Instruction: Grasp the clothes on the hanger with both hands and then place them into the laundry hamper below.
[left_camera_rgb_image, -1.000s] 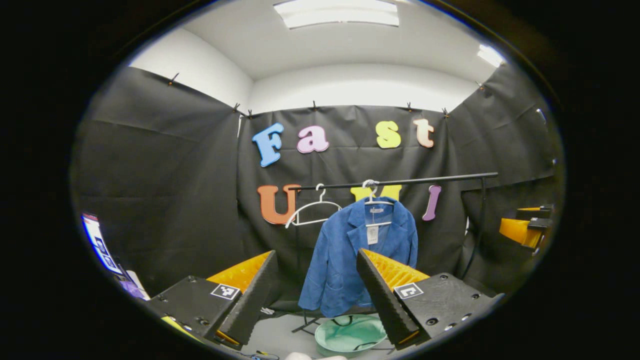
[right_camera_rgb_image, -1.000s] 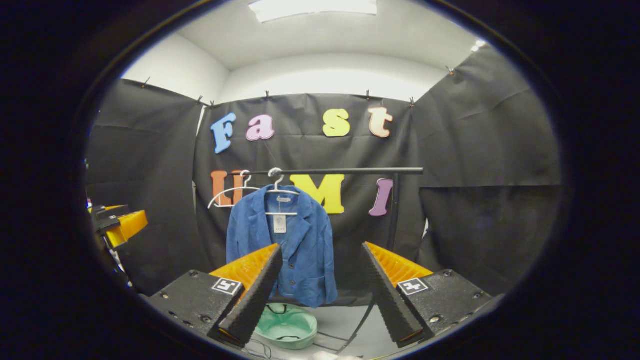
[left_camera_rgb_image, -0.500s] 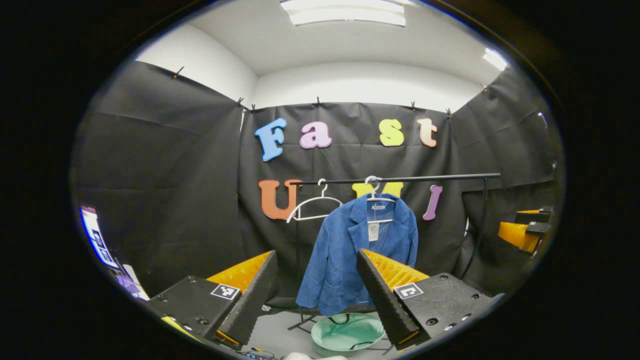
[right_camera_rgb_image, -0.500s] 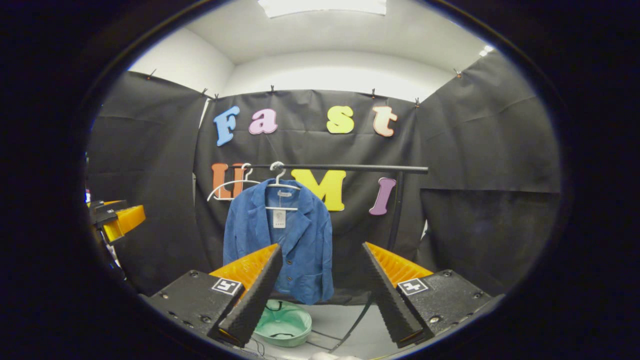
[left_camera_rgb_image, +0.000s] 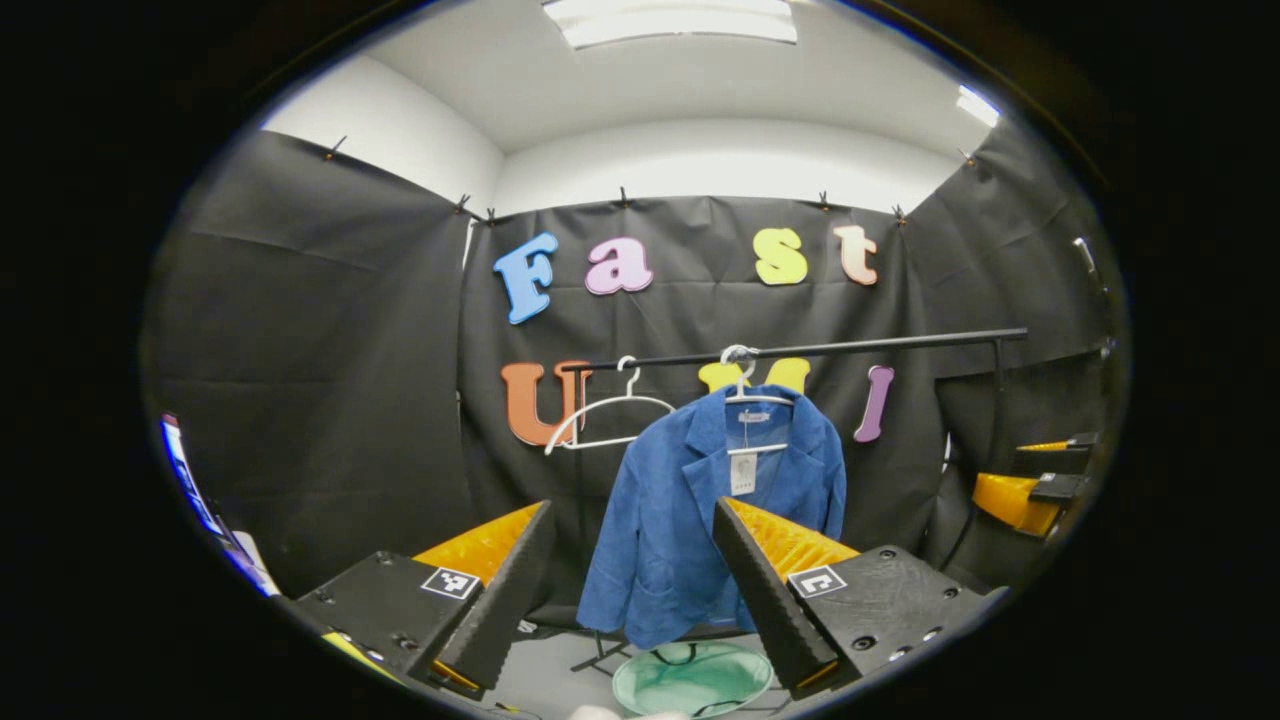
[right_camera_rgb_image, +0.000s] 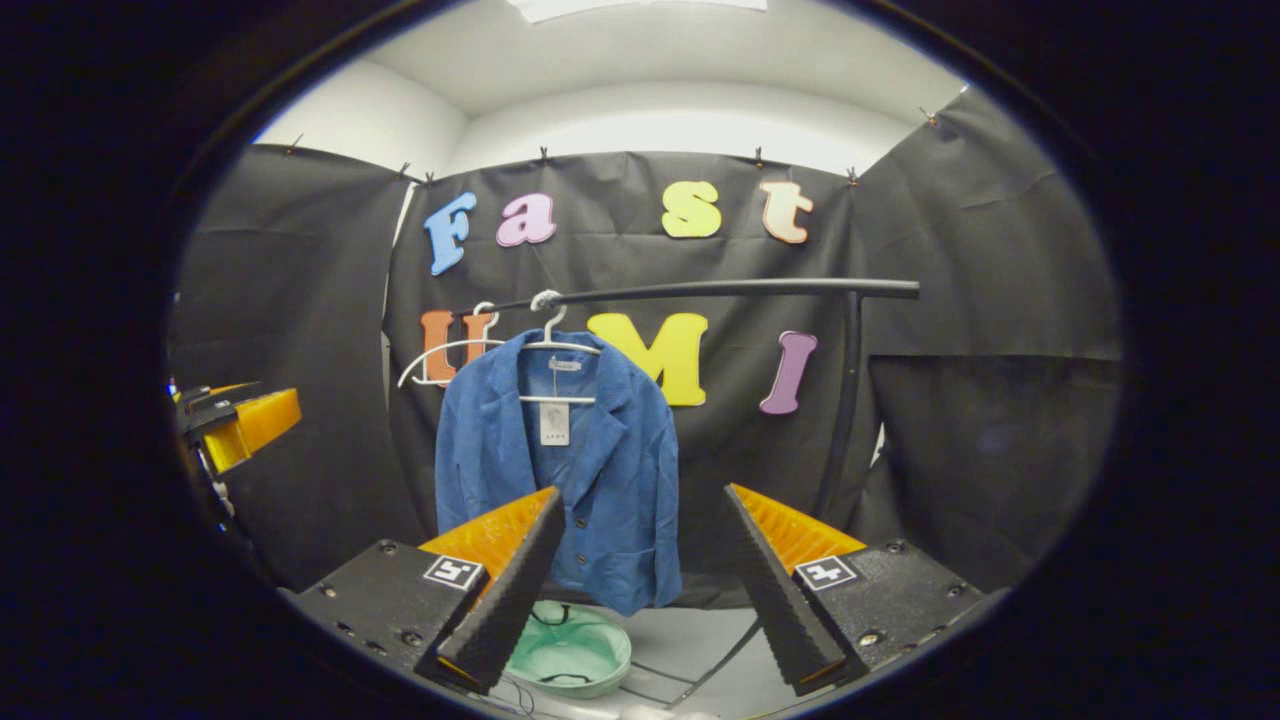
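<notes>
A blue jacket (left_camera_rgb_image: 690, 520) (right_camera_rgb_image: 560, 480) hangs on a white hanger (left_camera_rgb_image: 745, 395) (right_camera_rgb_image: 552, 345) from a black rail (left_camera_rgb_image: 800, 352) (right_camera_rgb_image: 700, 290). Under it on the floor sits a pale green hamper (left_camera_rgb_image: 692, 680) (right_camera_rgb_image: 568, 650). My left gripper (left_camera_rgb_image: 632, 590) is open and some way short of the jacket, with nothing between its fingers. My right gripper (right_camera_rgb_image: 642, 580) is open too, off to the jacket's right and also short of it. The right gripper (left_camera_rgb_image: 1035, 485) shows at the right edge of the left gripper view, and the left gripper (right_camera_rgb_image: 235, 420) shows at the left edge of the right gripper view.
A second white hanger (left_camera_rgb_image: 610, 415) (right_camera_rgb_image: 445, 355) hangs bare on the rail, left of the jacket. The rail's upright post (right_camera_rgb_image: 845, 400) stands at its right end, and its feet (left_camera_rgb_image: 600, 655) spread on the grey floor beside the hamper. Black cloth walls close in all around.
Both grippers have moved closer to the rack, so the jacket and rail look larger. Both stay open.
</notes>
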